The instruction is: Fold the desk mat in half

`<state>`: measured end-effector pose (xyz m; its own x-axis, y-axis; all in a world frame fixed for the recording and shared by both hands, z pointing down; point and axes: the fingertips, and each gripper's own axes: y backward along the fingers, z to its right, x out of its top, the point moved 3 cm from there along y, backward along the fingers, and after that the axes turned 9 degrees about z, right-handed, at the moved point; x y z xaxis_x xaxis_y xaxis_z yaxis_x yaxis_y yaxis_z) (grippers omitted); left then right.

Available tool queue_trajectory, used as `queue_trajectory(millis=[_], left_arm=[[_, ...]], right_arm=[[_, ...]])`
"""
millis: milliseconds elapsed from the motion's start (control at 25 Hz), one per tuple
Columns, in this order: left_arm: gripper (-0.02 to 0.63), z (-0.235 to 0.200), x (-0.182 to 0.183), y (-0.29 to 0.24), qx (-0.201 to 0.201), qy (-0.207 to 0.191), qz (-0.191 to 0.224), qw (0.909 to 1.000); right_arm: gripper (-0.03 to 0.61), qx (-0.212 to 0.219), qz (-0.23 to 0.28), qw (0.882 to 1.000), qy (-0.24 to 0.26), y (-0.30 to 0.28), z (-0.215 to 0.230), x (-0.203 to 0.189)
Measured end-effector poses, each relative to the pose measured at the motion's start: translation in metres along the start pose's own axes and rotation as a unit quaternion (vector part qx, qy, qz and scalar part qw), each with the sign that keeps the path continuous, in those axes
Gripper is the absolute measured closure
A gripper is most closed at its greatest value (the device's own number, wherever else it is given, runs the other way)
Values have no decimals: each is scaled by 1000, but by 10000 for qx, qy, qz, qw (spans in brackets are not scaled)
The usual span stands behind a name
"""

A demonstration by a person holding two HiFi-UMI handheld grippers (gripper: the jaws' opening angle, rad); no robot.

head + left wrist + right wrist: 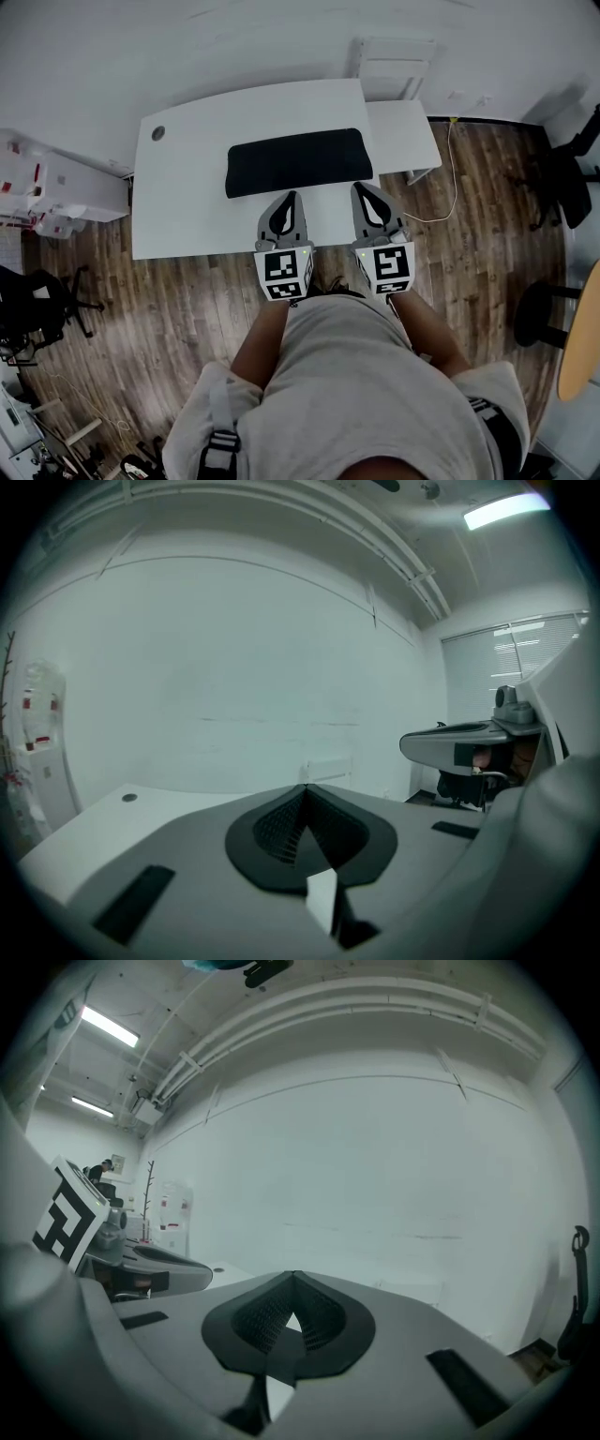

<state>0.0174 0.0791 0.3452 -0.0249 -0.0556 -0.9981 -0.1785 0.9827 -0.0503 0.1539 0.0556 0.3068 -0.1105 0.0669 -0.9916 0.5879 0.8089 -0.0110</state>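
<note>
- Black rectangular desk mat (295, 161) with rounded corners lies flat as a long strip on the white counter (187, 206). It runs parallel to the front edge and sits towards the right half.
- A band of bare counter separates the mat's near long edge from the counter's front edge. To its left is a broad bare area with a round grey grommet (157, 133) near the far corner.
- The mat's right end stops near the counter's right edge, where a small white side table (405, 131) adjoins.
- Left gripper (289, 195) and right gripper (362, 187) are side by side over that front band, tips close to the mat's near edge. Both pairs of jaws are closed together with nothing between them.
- Brown wooden floor (187, 300) lies open in front, with black office chairs (37, 309) off to the sides.
</note>
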Motion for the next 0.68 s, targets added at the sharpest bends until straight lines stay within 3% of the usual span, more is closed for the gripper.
queue_trajectory(millis=[320,680], left_arm=[[603,23,19,15,-58,-83,322,9994],[601,35,25,23,-125,-123,388,9991]], right_arm=[[540,74,285,9995,69,23,-1,19],[540,65,317,9994,89,35,-2,21]])
